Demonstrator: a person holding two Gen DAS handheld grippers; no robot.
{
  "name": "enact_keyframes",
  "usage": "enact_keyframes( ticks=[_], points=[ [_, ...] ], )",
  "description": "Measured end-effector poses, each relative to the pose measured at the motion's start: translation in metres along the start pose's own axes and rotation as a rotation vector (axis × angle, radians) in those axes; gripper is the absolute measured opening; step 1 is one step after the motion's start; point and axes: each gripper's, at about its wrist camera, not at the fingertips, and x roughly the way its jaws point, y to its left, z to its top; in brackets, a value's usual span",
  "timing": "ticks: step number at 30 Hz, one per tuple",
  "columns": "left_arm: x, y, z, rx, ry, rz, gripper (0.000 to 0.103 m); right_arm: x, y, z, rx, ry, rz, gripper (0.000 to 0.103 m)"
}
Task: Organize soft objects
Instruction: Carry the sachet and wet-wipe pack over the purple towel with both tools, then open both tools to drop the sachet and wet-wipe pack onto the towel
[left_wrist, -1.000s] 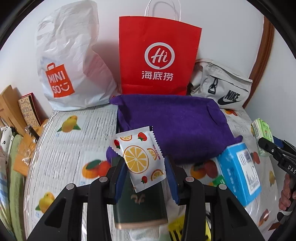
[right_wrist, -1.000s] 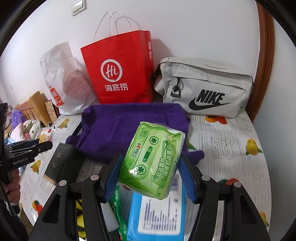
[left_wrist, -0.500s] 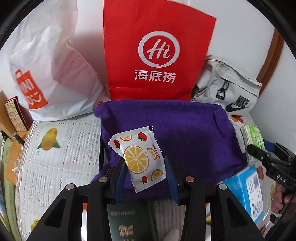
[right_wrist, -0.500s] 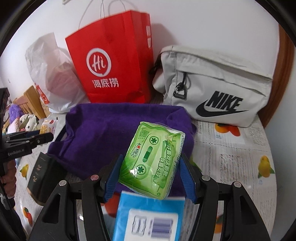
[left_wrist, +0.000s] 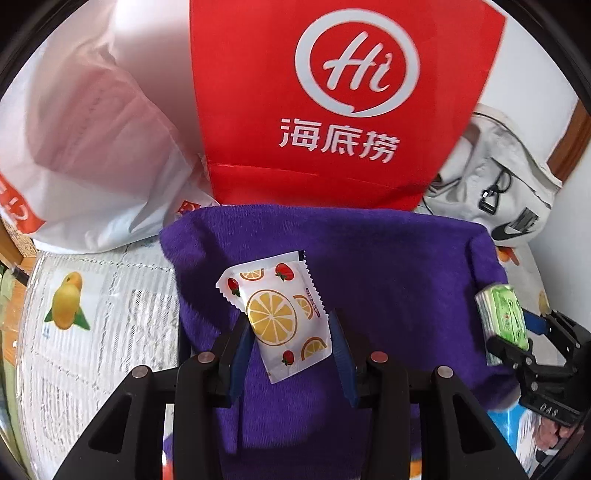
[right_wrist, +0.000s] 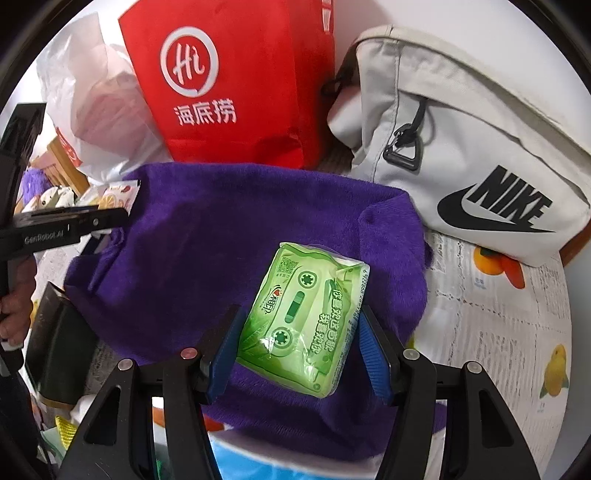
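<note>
My left gripper (left_wrist: 290, 328) is shut on a white sachet with orange and strawberry prints (left_wrist: 277, 314) and holds it above the purple towel (left_wrist: 388, 258). My right gripper (right_wrist: 299, 336) is shut on a green tissue pack (right_wrist: 303, 317) and holds it over the same purple towel (right_wrist: 203, 240). The right gripper with the green pack also shows at the right edge of the left wrist view (left_wrist: 506, 317). The left gripper with the sachet shows at the left of the right wrist view (right_wrist: 110, 199).
A red paper bag (left_wrist: 332, 99), a white plastic bag (left_wrist: 85, 147) and a grey Nike bag (right_wrist: 461, 140) stand against the wall behind the towel. A dark booklet (right_wrist: 59, 339) and a blue box (right_wrist: 240, 461) lie near the towel's front edge on the fruit-print tablecloth (right_wrist: 517, 332).
Both grippers have moved forward toward the bags, each still holding its pack. The towel and bags now fill more of both views; the booklet and blue box have slid out below.
</note>
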Motion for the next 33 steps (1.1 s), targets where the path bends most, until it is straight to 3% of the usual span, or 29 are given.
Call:
enact_keyframes(
  ticks=[12, 15, 17, 19, 25, 30, 33],
  points=[
    [0.025, -0.004, 0.014, 0.003, 0.029, 0.010, 0.045, 0.017, 0.000, 0.002, -0.044, 0.045, 0.018, 0.061],
    [0.026, -0.005, 0.017, 0.005, 0.033, 0.019, 0.054, 0.017, 0.001, 0.002, -0.055, 0.043, 0.023, 0.063],
    [0.025, -0.004, 0.018, 0.001, 0.037, 0.028, 0.070, 0.013, 0.001, 0.002, -0.058, 0.026, 0.011, 0.074],
    [0.021, -0.004, 0.018, 0.000, 0.034, 0.041, 0.073, 0.009, 0.005, 0.003, -0.054, 0.000, 0.001, 0.081],
    [-0.009, -0.003, 0.014, 0.000, 0.008, 0.073, 0.073, -0.022, 0.002, 0.002, 0.008, -0.062, -0.009, 0.082],
    [-0.058, 0.007, 0.000, 0.003, -0.086, 0.118, 0.073, -0.068, 0.009, -0.014, 0.048, -0.171, -0.022, 0.082],
    [-0.084, 0.016, -0.014, -0.019, -0.105, 0.084, 0.073, -0.094, 0.022, -0.028, 0.016, -0.183, -0.042, 0.082]
  ],
)
